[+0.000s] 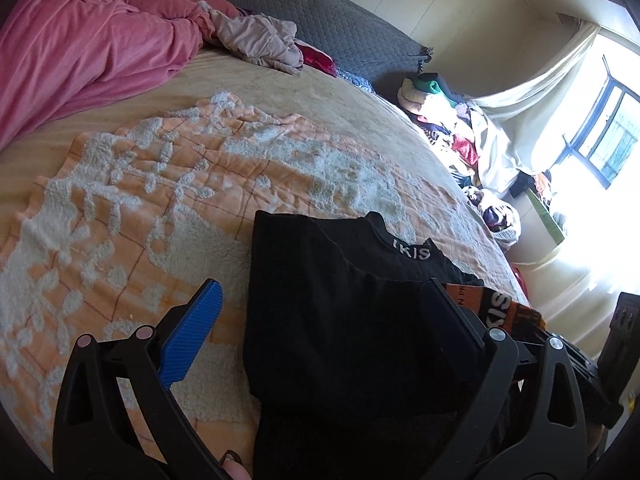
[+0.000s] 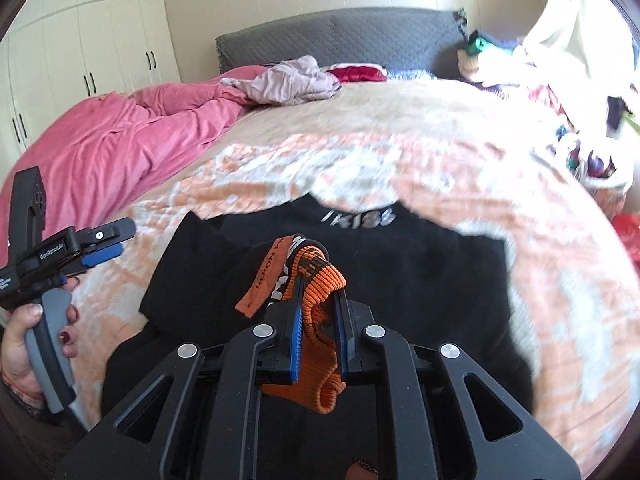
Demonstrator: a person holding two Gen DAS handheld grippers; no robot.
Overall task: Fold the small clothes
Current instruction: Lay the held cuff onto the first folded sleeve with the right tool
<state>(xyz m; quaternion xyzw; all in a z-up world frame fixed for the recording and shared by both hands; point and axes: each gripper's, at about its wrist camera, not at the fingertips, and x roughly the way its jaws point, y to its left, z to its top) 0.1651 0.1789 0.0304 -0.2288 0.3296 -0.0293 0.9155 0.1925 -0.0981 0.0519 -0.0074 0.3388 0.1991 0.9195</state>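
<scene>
The right gripper [image 2: 318, 300] is clamped on an orange knitted garment [image 2: 320, 280] with a black-and-white lettered band. The bunched cloth sits pinched between the two blue pads [image 2: 297, 332], with a loop of orange rib hanging below the jaws and a flat orange strap [image 2: 262, 280] sticking out to the left. Part of the same garment shows in the left wrist view as an orange strip with white letters [image 1: 496, 304], just behind the left gripper's right finger.

The left gripper [image 1: 320, 320] stands wide open, with nothing pressed between its fingers. Its blue left pad [image 1: 192, 332] hovers over the orange and white bedspread [image 1: 140, 184], while the right finger is over a black garment [image 1: 340, 320]. That black garment lies spread on the bedspread, its collar with white lettering [image 2: 358, 218] facing the headboard [image 2: 360, 36].

A person's hand [image 2: 28, 344] with dark red nails grips the left gripper's grey handle at the left edge of the right wrist view. A pink blanket [image 2: 112, 144] lies crumpled on the far left side of the bed, with a pale lilac garment [image 2: 292, 80] beside it.
</scene>
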